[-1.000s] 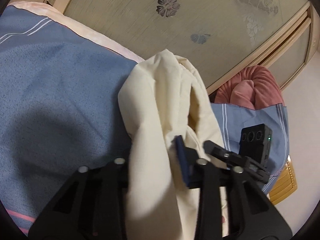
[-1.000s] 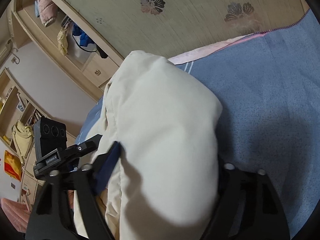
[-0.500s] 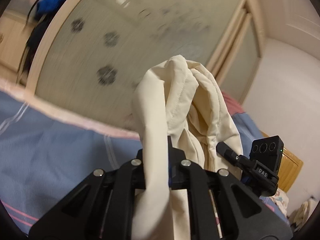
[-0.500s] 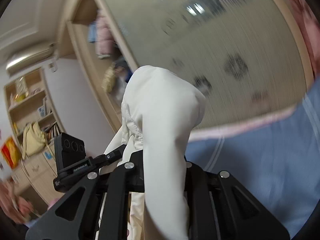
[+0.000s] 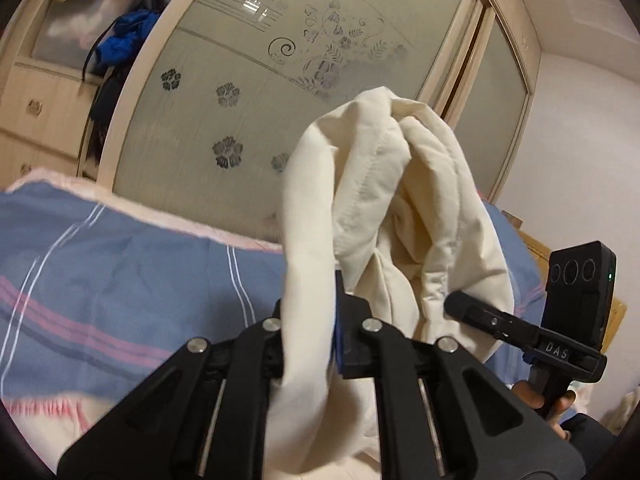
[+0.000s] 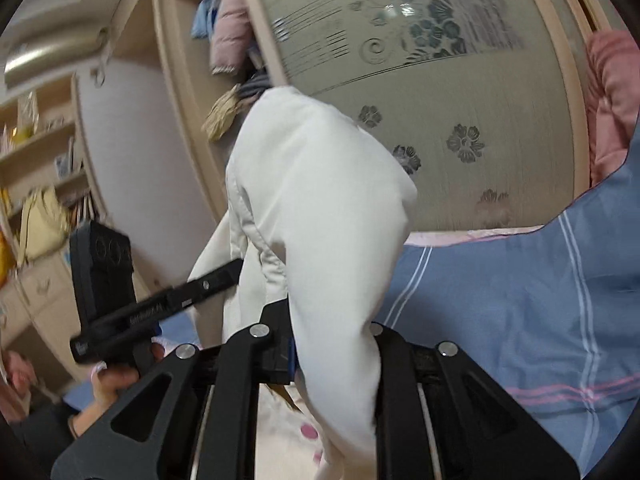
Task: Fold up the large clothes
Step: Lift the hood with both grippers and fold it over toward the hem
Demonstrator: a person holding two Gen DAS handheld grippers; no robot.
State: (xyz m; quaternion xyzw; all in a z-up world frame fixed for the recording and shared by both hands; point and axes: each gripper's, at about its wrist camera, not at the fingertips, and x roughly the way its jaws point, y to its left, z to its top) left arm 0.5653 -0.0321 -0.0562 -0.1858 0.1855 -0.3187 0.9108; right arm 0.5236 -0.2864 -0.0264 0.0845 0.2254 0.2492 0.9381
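Cream garment (image 5: 384, 208), gathered into a bunch and held clear above the blue striped bedspread (image 5: 120, 280), which lies below and ahead of both tools. Its loose length hangs down between them. Left gripper (image 5: 316, 344): jaws nearly closed, pinching one fold. Right gripper (image 6: 332, 356): likewise clamped narrow on cloth, just beside the left; neither hand is nearer.

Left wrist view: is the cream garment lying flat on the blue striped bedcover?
No. The cream garment is bunched and lifted, clamped in the left gripper, with the blue striped bedcover behind and below it.
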